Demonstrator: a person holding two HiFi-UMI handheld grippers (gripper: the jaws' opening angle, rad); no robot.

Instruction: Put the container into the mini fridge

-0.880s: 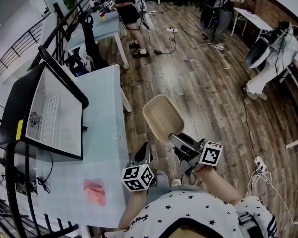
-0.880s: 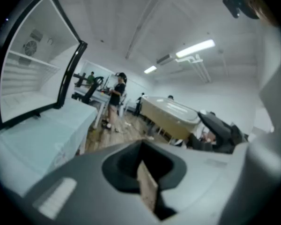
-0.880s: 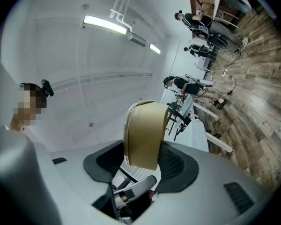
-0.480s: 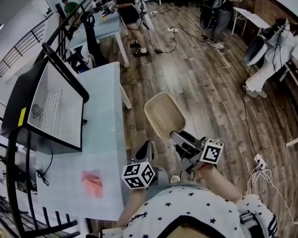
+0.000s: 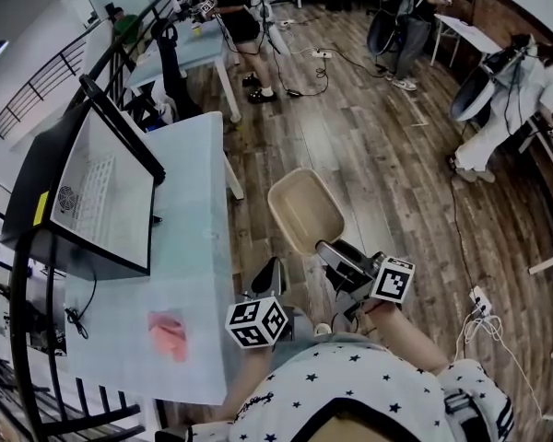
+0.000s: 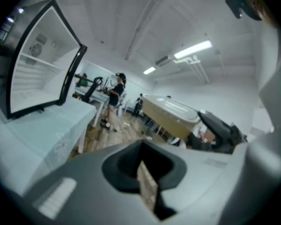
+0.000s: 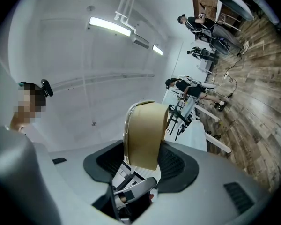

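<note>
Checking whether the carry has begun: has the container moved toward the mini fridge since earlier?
No. In the head view the container, in the right gripper, sits as far from the table edge as before.

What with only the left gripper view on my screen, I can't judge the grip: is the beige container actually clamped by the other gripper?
Observer: Yes. The right gripper view shows the right gripper closed on one end of the beige container, which stands between its jaws.
Operator: Is it over the table yet?
Observer: No. In the head view it hangs above the wood floor, to the right of the table and apart from the open mini fridge standing on that table.
</note>
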